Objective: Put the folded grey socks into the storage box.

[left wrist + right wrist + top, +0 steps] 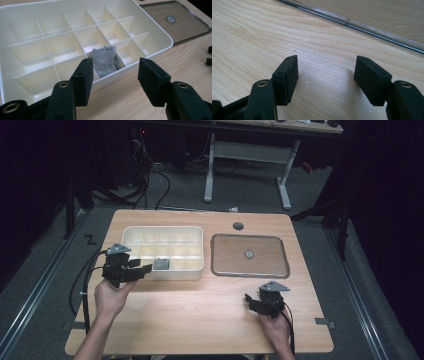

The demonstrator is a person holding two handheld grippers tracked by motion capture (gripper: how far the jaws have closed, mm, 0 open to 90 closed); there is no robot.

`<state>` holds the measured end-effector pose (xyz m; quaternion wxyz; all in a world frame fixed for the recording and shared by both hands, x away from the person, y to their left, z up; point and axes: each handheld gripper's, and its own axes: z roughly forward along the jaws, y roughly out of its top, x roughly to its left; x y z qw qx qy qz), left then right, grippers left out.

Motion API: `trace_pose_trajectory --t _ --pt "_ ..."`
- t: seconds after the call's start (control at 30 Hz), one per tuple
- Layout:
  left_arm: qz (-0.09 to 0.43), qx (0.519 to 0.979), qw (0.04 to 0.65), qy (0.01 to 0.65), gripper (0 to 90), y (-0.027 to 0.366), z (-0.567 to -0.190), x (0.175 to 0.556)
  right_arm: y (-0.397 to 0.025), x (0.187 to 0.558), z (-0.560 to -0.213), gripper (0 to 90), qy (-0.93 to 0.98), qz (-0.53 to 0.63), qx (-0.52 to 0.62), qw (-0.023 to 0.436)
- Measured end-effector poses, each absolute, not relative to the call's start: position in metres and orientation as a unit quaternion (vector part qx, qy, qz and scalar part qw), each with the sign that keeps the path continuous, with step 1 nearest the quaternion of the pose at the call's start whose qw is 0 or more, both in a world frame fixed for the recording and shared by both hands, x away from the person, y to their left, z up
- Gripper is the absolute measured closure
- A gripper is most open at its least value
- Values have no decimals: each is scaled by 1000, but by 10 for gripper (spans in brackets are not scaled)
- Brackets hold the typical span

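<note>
My left gripper sits at the near left corner of the white box, just outside its wall. Its jaws are wide apart and hold nothing. The box has many little rooms. In one room of the near row lies a grey sock, folded up small. That sock is the thing I am going for.

To do it well, I think I should lift my left gripper over the wall, come down straight, one jaw on each side of the sock, and keep clear of the thin walls. Then squeeze softly and pull up slowly.

To the right of the box lies a clear lid, flat on the tabletop. Nearer to me on the right is my right gripper. Its jaws are apart too, with bare wood under them.

The tabletop is light wood. The room around it is dark, with cables on the grey floor and another desk behind.
</note>
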<state>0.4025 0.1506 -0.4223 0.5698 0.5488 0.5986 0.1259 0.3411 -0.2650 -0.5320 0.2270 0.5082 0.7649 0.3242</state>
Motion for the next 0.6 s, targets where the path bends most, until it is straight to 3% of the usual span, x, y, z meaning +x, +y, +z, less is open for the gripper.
trace_pose_trajectory --t 0.6 --pt "98 534 593 594 427 148 -426 378 -265 341 -532 362 765 324 508 227"
